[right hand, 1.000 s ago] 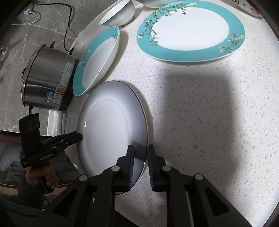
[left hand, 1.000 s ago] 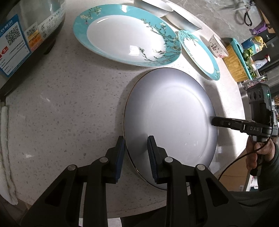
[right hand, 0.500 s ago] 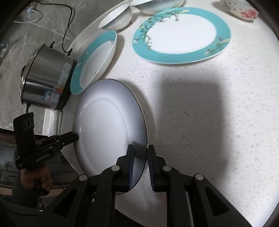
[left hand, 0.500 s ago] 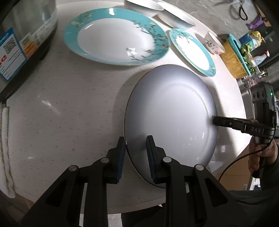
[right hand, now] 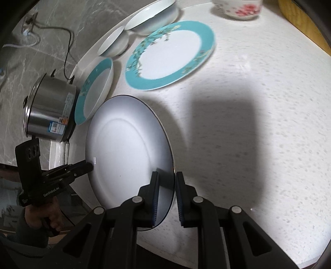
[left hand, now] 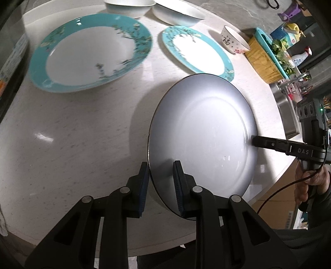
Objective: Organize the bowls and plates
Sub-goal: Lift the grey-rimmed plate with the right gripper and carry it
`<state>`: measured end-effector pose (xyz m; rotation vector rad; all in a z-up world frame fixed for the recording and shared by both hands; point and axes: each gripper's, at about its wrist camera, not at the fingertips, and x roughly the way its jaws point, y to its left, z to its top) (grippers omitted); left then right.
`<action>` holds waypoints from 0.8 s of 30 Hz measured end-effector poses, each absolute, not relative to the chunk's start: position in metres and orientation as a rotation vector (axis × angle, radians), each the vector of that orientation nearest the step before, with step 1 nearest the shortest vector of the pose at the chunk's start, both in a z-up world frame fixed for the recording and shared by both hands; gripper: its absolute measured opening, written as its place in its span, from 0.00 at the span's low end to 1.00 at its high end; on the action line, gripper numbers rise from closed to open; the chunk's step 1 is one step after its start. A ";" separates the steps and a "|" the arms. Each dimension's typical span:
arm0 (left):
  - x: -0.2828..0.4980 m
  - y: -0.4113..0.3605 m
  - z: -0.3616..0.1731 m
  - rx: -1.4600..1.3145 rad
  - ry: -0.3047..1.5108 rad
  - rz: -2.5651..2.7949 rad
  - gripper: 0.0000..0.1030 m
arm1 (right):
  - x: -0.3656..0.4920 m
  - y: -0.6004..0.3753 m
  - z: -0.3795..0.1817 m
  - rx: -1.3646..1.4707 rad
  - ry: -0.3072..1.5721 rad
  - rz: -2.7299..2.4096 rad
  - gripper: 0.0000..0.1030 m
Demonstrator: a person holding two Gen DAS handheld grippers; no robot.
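Note:
A large white plate point(left hand: 204, 132) with a thin dark rim is held off the counter between both grippers. My left gripper point(left hand: 160, 180) is shut on its near edge. My right gripper point(right hand: 167, 184) is shut on the opposite edge; the plate also shows in the right wrist view point(right hand: 128, 153). The right gripper shows in the left wrist view point(left hand: 254, 141), and the left gripper in the right wrist view point(right hand: 89, 165). On the counter lie a large teal-rimmed plate point(left hand: 89, 49) and a smaller teal-rimmed plate point(left hand: 196, 51).
Two white bowls point(left hand: 130, 7) point(left hand: 178, 12) sit at the back, with a small flowered bowl point(left hand: 233, 41) to the right. A steel pot point(right hand: 49, 111) stands at the counter's left end. A yellow basket point(left hand: 262, 60) of greens sits by the sink. The white counter point(left hand: 72, 134) curves round.
Both grippers have lifted the white plate and carried it toward the teal plates. The teal plates now look closer and blurred from the motion.

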<state>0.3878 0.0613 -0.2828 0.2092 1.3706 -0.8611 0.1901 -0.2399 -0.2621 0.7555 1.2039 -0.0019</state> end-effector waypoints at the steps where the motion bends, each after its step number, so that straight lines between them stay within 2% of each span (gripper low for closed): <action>1: 0.387 0.056 -0.281 0.207 1.375 -0.864 0.19 | 0.188 -0.243 -0.261 0.762 1.204 -0.006 0.17; 12: 0.357 0.001 -0.263 0.264 1.411 -0.915 0.19 | 0.156 -0.295 -0.258 0.811 1.239 -0.063 0.18; 24: 0.338 -0.040 -0.279 0.271 1.454 -0.882 0.19 | 0.149 -0.330 -0.272 0.810 1.289 -0.061 0.19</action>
